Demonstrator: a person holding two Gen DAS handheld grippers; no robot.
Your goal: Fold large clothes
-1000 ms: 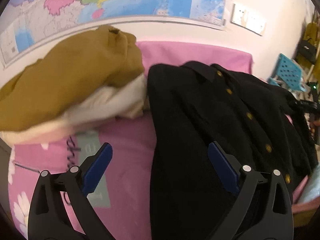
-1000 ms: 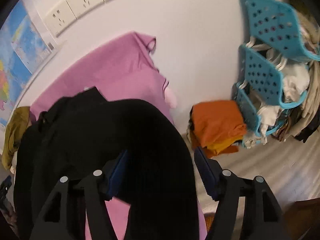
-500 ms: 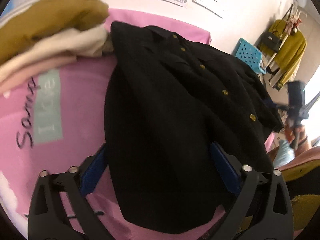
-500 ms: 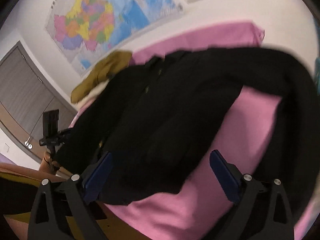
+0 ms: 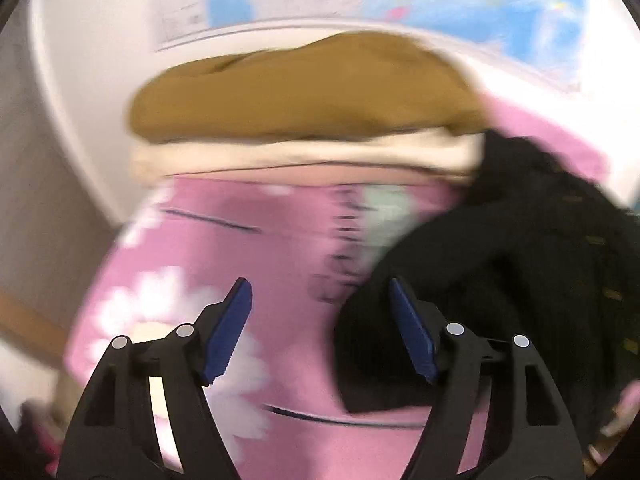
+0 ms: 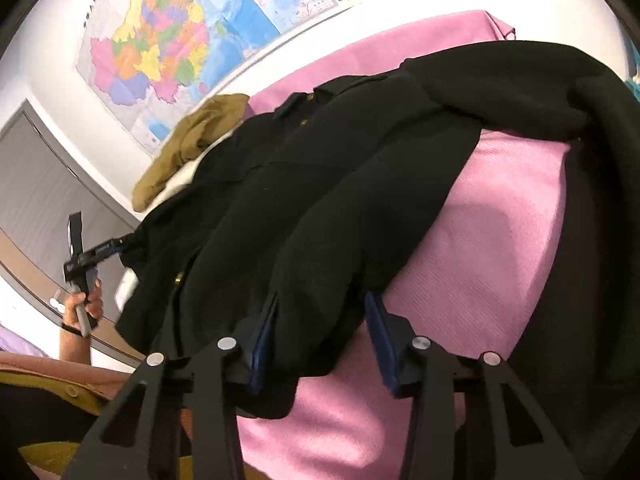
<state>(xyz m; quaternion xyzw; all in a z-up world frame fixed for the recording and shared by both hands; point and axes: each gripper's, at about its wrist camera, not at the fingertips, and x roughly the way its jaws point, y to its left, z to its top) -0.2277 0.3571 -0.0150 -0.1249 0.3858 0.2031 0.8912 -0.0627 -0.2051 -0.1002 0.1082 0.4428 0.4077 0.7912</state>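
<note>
A black button-front coat (image 6: 360,168) lies spread on a pink sheet (image 6: 492,240). In the right wrist view my right gripper (image 6: 320,344) is open, with its blue pads on either side of the coat's lower hem fold. In the blurred left wrist view my left gripper (image 5: 320,328) is open and empty over the pink sheet (image 5: 248,256), with the coat's edge (image 5: 500,272) by its right pad. The left gripper also shows in the right wrist view (image 6: 112,248), at the coat's far left edge.
A folded stack with a mustard garment on top (image 5: 304,92) and cream ones beneath lies at the back of the sheet; it also shows in the right wrist view (image 6: 188,148). A wall map (image 6: 188,40) hangs behind. The sheet's edge drops off at the left (image 5: 100,280).
The left gripper swung left, from over the coat's body to the pink sheet beside its edge, jaws narrower. The right gripper moved in low onto the coat's hem and its jaws narrowed.
</note>
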